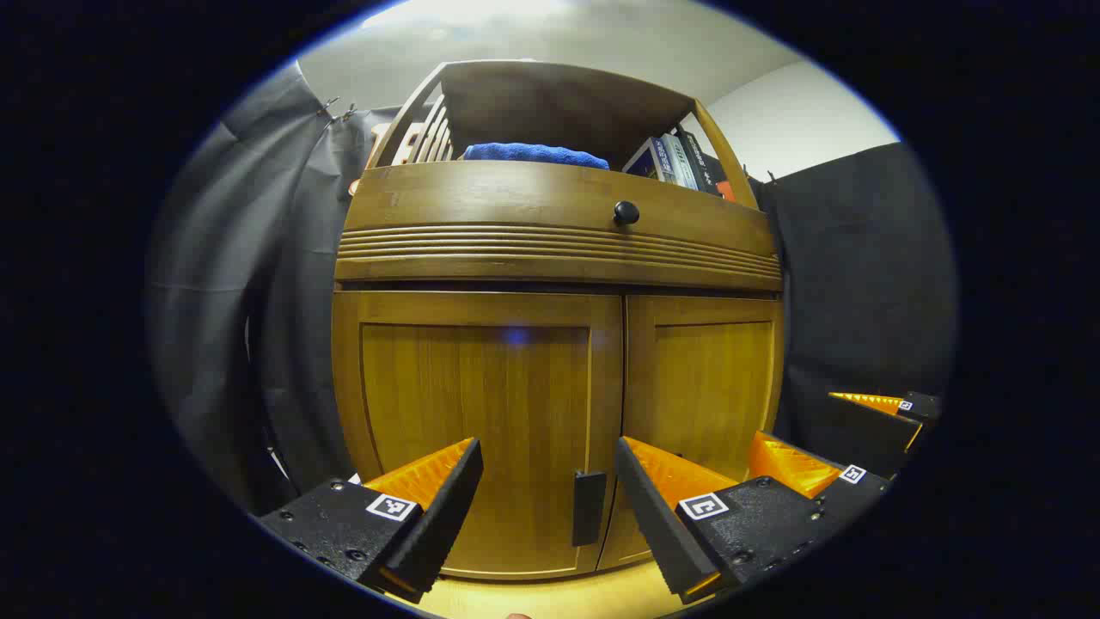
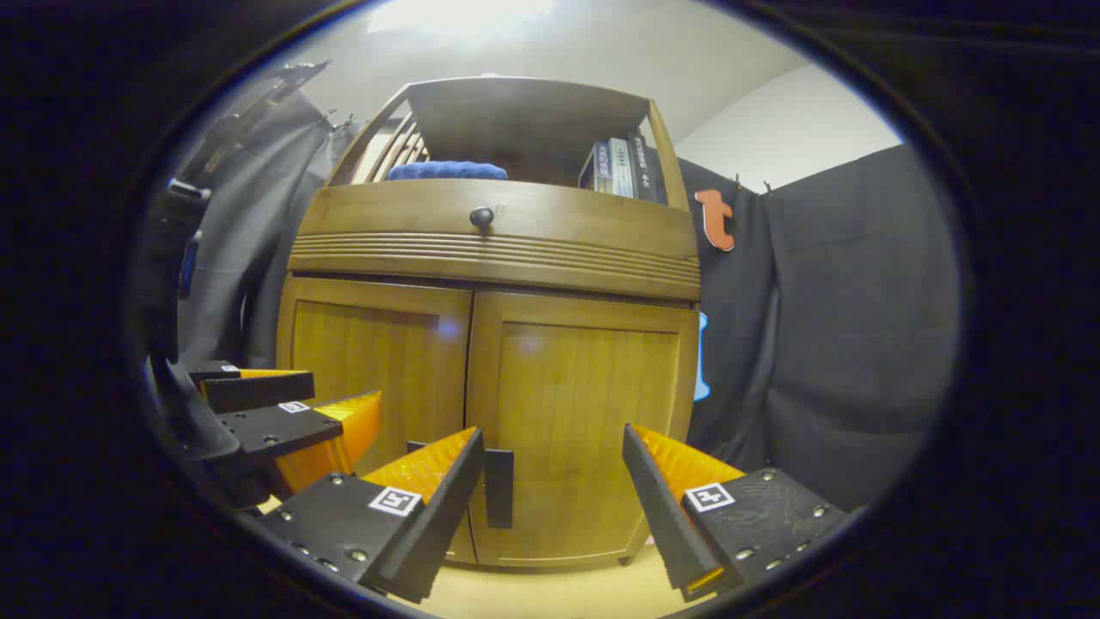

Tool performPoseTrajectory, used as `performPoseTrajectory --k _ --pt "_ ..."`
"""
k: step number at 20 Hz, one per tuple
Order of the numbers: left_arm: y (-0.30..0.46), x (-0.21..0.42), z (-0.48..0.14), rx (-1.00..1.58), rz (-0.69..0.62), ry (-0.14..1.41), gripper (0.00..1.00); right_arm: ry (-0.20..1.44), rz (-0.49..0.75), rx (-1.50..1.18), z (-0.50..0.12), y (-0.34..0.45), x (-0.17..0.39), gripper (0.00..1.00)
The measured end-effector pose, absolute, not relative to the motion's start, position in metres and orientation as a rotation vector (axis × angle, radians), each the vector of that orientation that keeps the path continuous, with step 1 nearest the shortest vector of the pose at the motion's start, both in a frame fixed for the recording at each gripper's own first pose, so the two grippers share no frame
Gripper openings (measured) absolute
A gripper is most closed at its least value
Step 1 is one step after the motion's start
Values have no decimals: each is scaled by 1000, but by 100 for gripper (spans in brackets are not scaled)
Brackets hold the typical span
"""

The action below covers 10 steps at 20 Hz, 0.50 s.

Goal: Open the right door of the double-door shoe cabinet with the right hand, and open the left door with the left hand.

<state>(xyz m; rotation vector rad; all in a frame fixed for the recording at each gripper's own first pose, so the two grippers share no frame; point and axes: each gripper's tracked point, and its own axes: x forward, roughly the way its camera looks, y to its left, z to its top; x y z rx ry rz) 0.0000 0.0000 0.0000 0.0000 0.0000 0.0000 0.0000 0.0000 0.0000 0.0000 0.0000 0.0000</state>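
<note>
Both doors shut; left claw point(image 1: 548, 481) and right claw point(image 2: 553, 473) spread before the shoe cabinet point(image 2: 490, 344); book spines point(image 2: 620, 168) above, lettering unreadable

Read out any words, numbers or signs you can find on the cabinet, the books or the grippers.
Nothing can be read.
Books on the top shelf: printing on the spines, too small and blurred to read.
Marker squares on the left gripper and right gripper: black-and-white patterns, no words.
Cabinet doors: plain wood, no text.
</note>
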Motion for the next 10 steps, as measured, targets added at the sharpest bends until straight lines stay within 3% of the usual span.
performPoseTrajectory --k 10 --pt "10 6 2 2 12 -1 93 9 7 -23 -9 9 13 96"
